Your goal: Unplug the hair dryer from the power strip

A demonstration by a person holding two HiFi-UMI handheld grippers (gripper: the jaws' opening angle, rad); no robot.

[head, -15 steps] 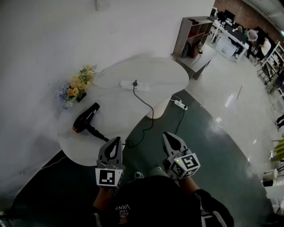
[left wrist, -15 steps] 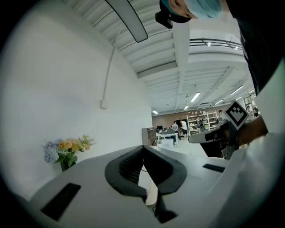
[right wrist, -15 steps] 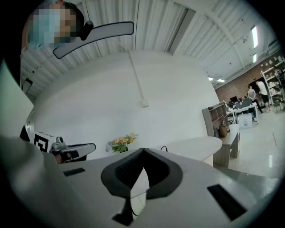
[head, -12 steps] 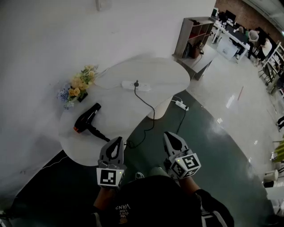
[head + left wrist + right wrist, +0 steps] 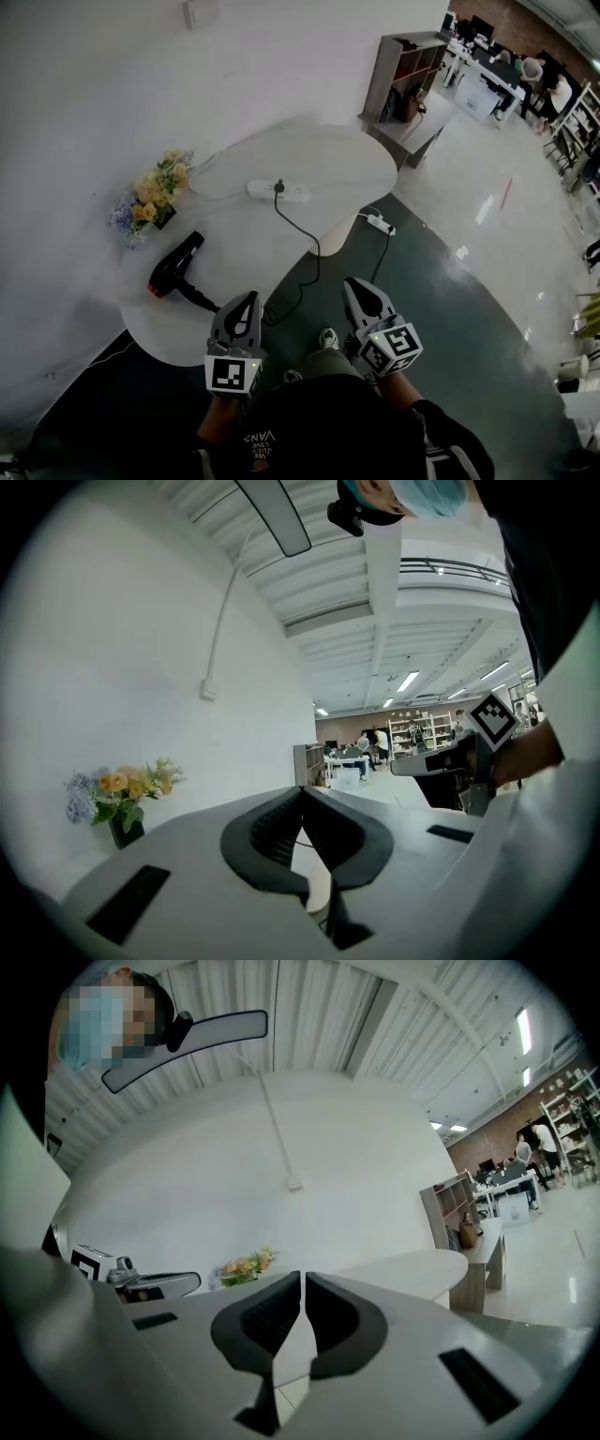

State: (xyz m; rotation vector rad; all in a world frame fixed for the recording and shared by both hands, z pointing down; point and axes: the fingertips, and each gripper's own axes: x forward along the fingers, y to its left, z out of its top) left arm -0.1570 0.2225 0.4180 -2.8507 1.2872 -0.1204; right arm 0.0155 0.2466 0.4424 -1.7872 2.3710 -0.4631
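Note:
A black hair dryer [image 5: 174,266] with an orange nozzle end lies on the left part of the white table [image 5: 328,155]. Its black cord [image 5: 302,246] runs off the table's front edge and back up to a plug in the white power strip [image 5: 277,191] further back. My left gripper [image 5: 242,307] and right gripper [image 5: 356,290] are held side by side near my body, short of the table, both shut and empty. In the left gripper view the jaws [image 5: 302,791] meet, and the right gripper's own jaws [image 5: 303,1277] meet too.
A small vase of yellow and blue flowers [image 5: 148,197] stands at the table's left edge by the white wall. A second white power strip [image 5: 380,222] lies on the green floor to the right. Shelves [image 5: 403,80] and desks with people stand far right.
The view has shifted a little: the table, dryer and power strip sit lower and further left in the picture. Both grippers stay shut and level in the same spots.

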